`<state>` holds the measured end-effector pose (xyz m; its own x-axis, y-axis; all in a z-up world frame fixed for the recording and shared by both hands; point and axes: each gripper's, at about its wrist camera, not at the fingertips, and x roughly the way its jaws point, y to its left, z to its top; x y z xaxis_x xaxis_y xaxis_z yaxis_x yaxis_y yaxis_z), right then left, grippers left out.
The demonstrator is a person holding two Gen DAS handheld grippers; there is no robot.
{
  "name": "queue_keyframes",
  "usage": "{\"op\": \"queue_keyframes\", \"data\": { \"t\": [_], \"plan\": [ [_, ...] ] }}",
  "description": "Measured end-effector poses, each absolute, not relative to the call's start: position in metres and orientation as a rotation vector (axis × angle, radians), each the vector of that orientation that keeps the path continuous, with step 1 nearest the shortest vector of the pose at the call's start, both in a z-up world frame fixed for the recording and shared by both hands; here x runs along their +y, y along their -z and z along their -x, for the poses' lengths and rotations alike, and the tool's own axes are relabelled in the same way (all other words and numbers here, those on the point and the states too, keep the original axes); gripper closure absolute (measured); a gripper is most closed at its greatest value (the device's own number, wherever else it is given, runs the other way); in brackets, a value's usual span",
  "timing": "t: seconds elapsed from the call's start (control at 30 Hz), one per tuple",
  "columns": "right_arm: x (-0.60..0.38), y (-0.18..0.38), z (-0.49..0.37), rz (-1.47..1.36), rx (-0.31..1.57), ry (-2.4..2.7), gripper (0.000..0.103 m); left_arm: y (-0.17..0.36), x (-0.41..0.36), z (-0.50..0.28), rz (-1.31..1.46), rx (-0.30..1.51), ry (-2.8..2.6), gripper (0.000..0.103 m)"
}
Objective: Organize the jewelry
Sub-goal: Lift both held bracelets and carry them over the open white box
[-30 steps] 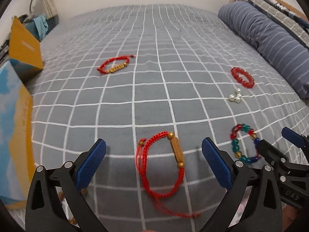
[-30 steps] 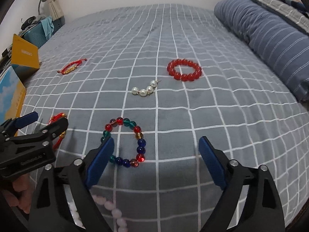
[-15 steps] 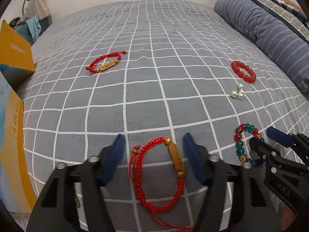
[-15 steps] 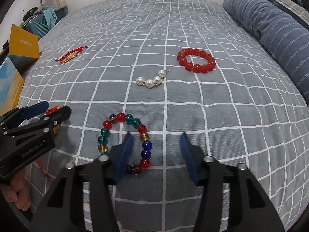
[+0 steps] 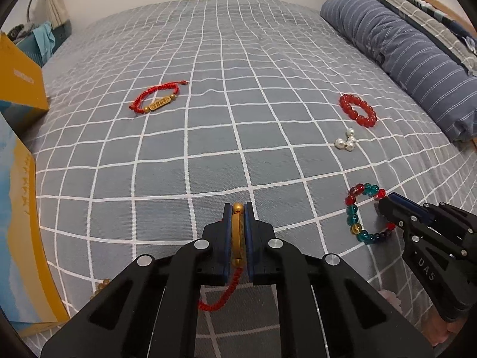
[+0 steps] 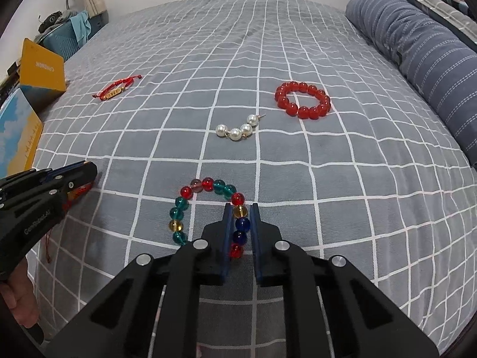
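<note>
While both tongs grip a bracelet, nothing looks sorted yet, so I judge the task barely begun. On the grid-patterned bedspread (image 5: 208,137), the left gripper (image 5: 238,208) is clamped on the gold bar of a red cord bracelet (image 5: 237,238), its loop trailing beneath the jaws. The right gripper (image 6: 241,211) is closed around the blue beads of a multicoloured bead bracelet (image 6: 205,203), most of which lies on the cover. Untouched and well apart lie a second red cord bracelet (image 5: 156,101), a red bead bracelet (image 6: 302,100) and a short pearl piece (image 6: 238,128). Yellow boxes (image 6: 41,70) stand at the left edge; whether they are the destination I cannot tell
</note>
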<state>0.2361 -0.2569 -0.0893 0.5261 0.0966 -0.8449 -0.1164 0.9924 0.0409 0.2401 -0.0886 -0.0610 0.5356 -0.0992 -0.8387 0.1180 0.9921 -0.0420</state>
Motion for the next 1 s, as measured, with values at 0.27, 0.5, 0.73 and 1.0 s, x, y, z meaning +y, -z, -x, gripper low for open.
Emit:
{"op": "queue_keyframes", "data": {
  "t": [0.27,0.5,0.73,1.0],
  "plan": [
    [-0.257,0.072,-0.231,0.017,0.973,-0.126,0.093,0.044,-0.085,-0.232,-0.020,0.976,0.131,0.096],
    [-0.254,0.053,-0.225,0.022,0.933,-0.126,0.094,0.027,-0.077,-0.224,-0.011,0.955,0.131,0.096],
    [-0.248,0.032,-0.220,0.031,0.892,-0.122,0.094,0.007,-0.069,-0.217,0.003,0.930,0.135,0.096],
    [-0.238,0.007,-0.219,0.043,0.846,-0.121,0.094,-0.017,-0.049,-0.210,0.016,0.906,0.122,0.096]
  ]
}}
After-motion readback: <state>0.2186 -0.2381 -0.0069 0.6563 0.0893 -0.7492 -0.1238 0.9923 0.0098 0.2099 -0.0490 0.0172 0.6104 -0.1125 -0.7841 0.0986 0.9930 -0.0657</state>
